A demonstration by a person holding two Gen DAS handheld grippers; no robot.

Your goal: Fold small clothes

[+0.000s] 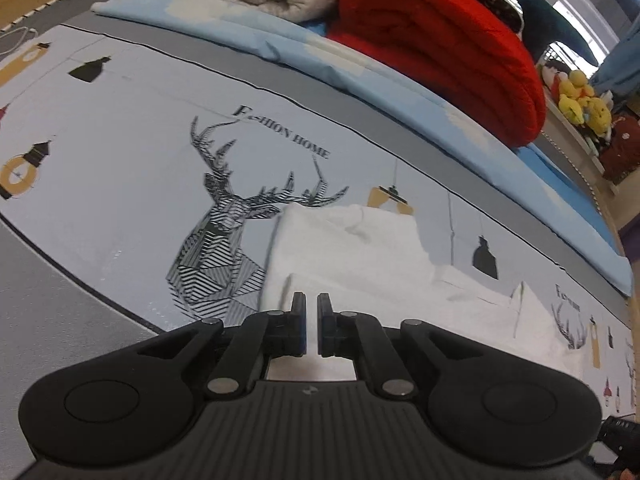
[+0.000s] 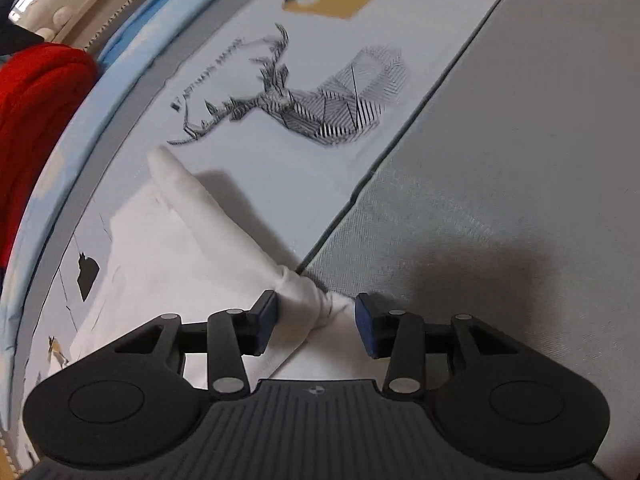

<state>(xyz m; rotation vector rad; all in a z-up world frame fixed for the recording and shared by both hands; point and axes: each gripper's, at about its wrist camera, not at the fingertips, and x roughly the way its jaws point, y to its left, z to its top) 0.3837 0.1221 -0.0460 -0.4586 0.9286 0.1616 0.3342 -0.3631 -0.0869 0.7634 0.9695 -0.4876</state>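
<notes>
A white garment (image 1: 360, 256) lies on the deer-print bed cover (image 1: 120, 184). The left gripper (image 1: 311, 312), jaws nearly together, holds nothing; the right gripper (image 2: 315, 316), jaws apart, straddles a bunched corner.

White garment (image 1: 360, 256) lies partly folded on the printed sheet (image 1: 120, 200).

Left gripper (image 1: 311, 312) closed, right gripper (image 2: 315, 312) parted

You worked with a soft, matt white cloth garment (image 1: 360, 252) on a smooth printed bed sheet (image 1: 120, 200); beside it lay a finely woven grey fabric (image 2: 520, 160) and a thick ribbed red blanket (image 1: 432, 40).
</notes>
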